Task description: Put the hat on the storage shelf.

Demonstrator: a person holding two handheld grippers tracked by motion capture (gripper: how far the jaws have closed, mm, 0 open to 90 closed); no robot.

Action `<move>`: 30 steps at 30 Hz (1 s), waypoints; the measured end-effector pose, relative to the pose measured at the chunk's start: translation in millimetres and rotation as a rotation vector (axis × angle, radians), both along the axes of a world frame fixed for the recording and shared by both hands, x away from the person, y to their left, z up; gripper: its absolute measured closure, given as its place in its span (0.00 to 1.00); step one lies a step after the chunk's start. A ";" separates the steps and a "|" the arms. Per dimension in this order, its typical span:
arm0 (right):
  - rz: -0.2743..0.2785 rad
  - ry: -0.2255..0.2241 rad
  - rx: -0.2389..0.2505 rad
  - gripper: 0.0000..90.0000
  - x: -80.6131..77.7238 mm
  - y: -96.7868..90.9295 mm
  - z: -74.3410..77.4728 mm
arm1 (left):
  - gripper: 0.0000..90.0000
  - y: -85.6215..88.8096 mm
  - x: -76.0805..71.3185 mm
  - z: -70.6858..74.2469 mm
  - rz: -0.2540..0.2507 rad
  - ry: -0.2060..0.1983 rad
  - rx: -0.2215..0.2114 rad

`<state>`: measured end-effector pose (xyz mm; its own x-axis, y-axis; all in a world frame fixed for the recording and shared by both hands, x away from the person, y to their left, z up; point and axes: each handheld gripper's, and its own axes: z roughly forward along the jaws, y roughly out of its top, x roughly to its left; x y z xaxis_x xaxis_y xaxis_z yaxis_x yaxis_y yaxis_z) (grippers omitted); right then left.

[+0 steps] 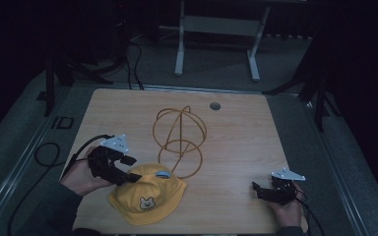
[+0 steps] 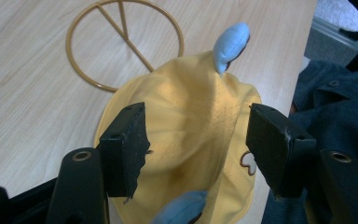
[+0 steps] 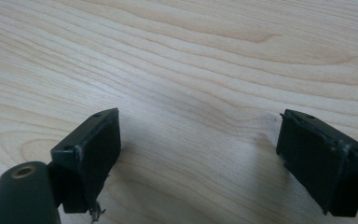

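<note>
A yellow child's hat [image 1: 147, 194] with a bear face and small blue ears lies on the wooden table [image 1: 236, 128] near its front edge. My left gripper [image 1: 129, 169] hovers at the hat's left side, open, its jaws spread over the yellow crown [image 2: 191, 116] without closing on it. One blue ear [image 2: 231, 42] sticks up beyond the jaws. Behind the hat stands a gold wire stand [image 1: 179, 140] with a round base ring [image 2: 123, 42]. My right gripper [image 1: 257, 190] rests low at the front right, open over bare wood [image 3: 196, 98].
A small round hole [image 1: 215, 105] sits in the table's far right part. A grey metal frame [image 1: 216, 34] stands on the floor beyond the table. Cables [image 1: 47, 155] lie to the left. A dark sleeve [image 2: 335, 107] is at the hat's near side.
</note>
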<state>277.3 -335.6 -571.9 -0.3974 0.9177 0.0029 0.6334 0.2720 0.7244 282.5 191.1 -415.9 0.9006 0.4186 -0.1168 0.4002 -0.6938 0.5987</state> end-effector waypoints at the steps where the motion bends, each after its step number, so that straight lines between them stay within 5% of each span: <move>1: 0.000 0.000 0.000 0.15 0.1 0.0 0.0 | 0.43 -1.7 -0.1 -0.4 -0.003 0.001 0.010; 17: 0.003 0.000 -0.001 0.15 0.7 0.0 -0.1 | 0.51 -21.2 2.6 -14.2 -0.066 0.046 0.091; 30: 0.003 0.000 -0.001 0.15 0.7 0.0 -0.1 | 0.60 -35.8 4.0 -19.1 -0.094 0.049 0.233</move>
<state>278.0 -335.6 -571.9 -0.3998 0.9166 0.0021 0.6324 0.2742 0.7245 286.5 155.3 -435.0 0.9324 0.3541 -0.0717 0.3521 -0.8462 0.4000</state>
